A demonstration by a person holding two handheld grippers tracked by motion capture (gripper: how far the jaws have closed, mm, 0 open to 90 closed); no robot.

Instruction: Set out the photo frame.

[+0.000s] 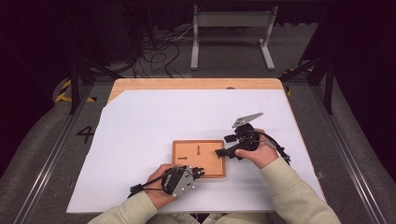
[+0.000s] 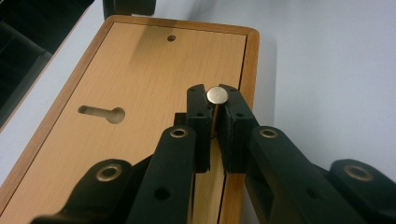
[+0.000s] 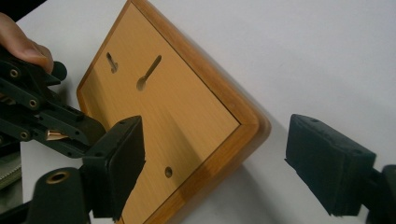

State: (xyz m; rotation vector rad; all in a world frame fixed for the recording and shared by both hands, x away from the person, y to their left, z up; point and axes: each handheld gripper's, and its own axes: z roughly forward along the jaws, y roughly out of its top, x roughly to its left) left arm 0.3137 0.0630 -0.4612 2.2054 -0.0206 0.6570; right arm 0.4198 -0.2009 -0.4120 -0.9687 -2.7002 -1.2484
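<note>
Lying on the desk [image 1: 140, 121] is one wooden board [image 1: 208, 161] with two keyhole slots [image 2: 102, 113]. Left tongs [image 2: 215, 109] grip one brass pin [image 2: 217, 95]; right tongs [image 3: 215, 158] gape wide, empty.

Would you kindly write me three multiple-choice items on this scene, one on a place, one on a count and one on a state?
1. Where does the wooden board lie?
A. On the white sheet covering the table
B. On the grey floor
C. On the metal stand

2. How many keyhole-shaped slots are cut into the board?
A. None
B. Two
C. Five

3. What state is the left hand-held gripper in?
A. Wide open over bare sheet
B. Shut on a metal pin
C. Shut on a cable

Key:
1 A, the high view shows the board resting on the sheet.
2 B, the right gripper view shows two slots, besides one small round hole.
3 B, the left gripper view shows its jaws closed on the pin, whose round head stands at their tips.
</note>
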